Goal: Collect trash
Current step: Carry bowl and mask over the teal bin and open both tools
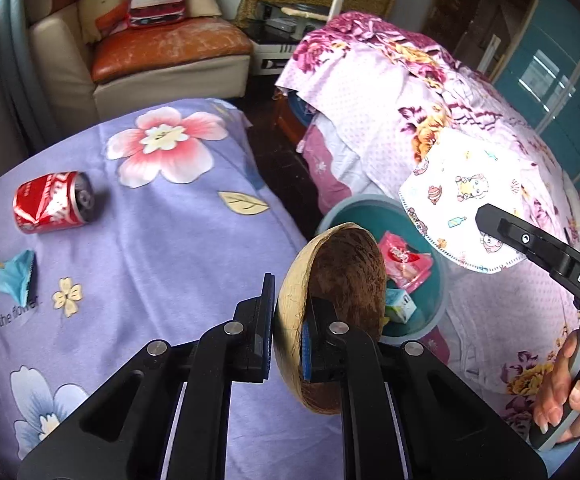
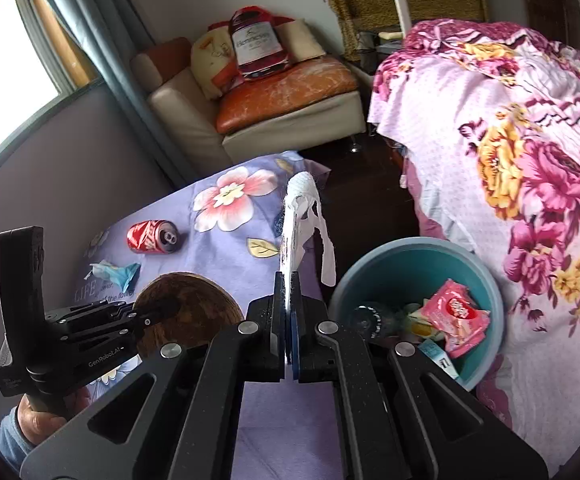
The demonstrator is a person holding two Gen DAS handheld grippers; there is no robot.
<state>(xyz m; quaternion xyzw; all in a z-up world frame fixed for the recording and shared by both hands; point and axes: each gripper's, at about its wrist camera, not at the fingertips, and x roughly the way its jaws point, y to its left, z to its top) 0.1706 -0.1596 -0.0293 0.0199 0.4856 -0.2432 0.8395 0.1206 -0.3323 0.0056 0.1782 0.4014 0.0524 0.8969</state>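
My left gripper (image 1: 287, 328) has its fingers pinching the rim of a coconut shell half (image 1: 330, 312), one finger on the pale outer skin and the other inside the dark hollow. The shell stands on edge, held just at the near rim of the teal bin (image 1: 434, 312), which sits at about two o'clock from my left fingers, between the lilac flowered bedspread (image 1: 161, 248) and the pink floral quilt (image 1: 390, 92).

My right gripper (image 2: 292, 320) has its fingers pressed together on a printed face mask (image 2: 302, 220), which sticks up from them edge-on with a white strap dangling. In the left wrist view the same mask (image 1: 462, 208) hangs over the far side of the bin.

Inside the bin lie a pink snack wrapper (image 2: 456, 316) and a small carton (image 1: 400, 306).

On the bedspread, out at ten o'clock from my left fingers, a crushed red soda can (image 1: 53, 202) lies on its side, and nearer, at nine o'clock, a crumpled blue wrapper (image 1: 7, 274) lies well apart from it.
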